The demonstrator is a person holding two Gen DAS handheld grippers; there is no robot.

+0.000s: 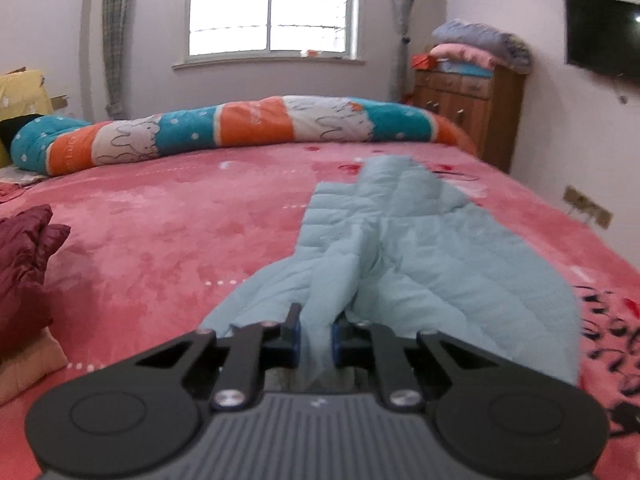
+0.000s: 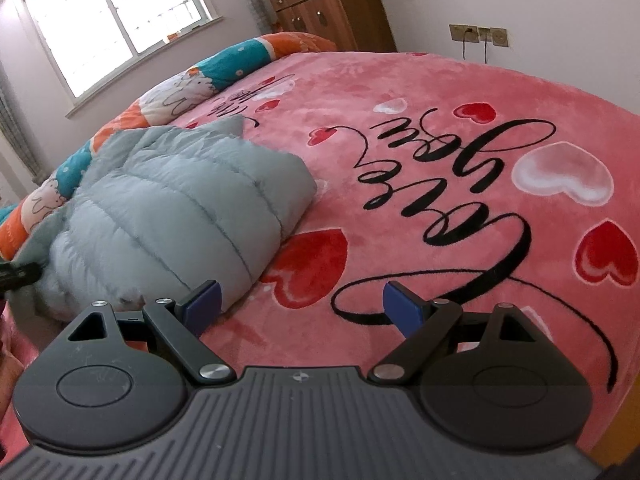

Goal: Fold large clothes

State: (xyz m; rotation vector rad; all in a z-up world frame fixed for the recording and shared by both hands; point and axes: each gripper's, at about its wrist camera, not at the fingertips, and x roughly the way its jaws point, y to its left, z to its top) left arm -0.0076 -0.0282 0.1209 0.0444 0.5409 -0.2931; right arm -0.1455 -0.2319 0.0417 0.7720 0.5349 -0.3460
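Pink plush bedspread (image 2: 400,92) covers the bed; printed with red and white hearts and looping black script.
Rolled quilt (image 1: 248,128) in teal, orange and white blocks with rabbit drawings lies along the far edge of the bed, under the window (image 1: 272,8).
Checked curtains (image 1: 116,36) hang at both sides of the window.
Wooden cabinet (image 1: 468,108) stands in the corner right of the window; folded blankets (image 1: 476,46) stacked on top, grey over pink.
Dark wall-mounted screen (image 1: 602,36) on the right wall.
Wall sockets (image 2: 478,35) with cords plugged in, just above the bed's edge.
Dark red quilted garment (image 1: 24,268) at the left edge of the bed.
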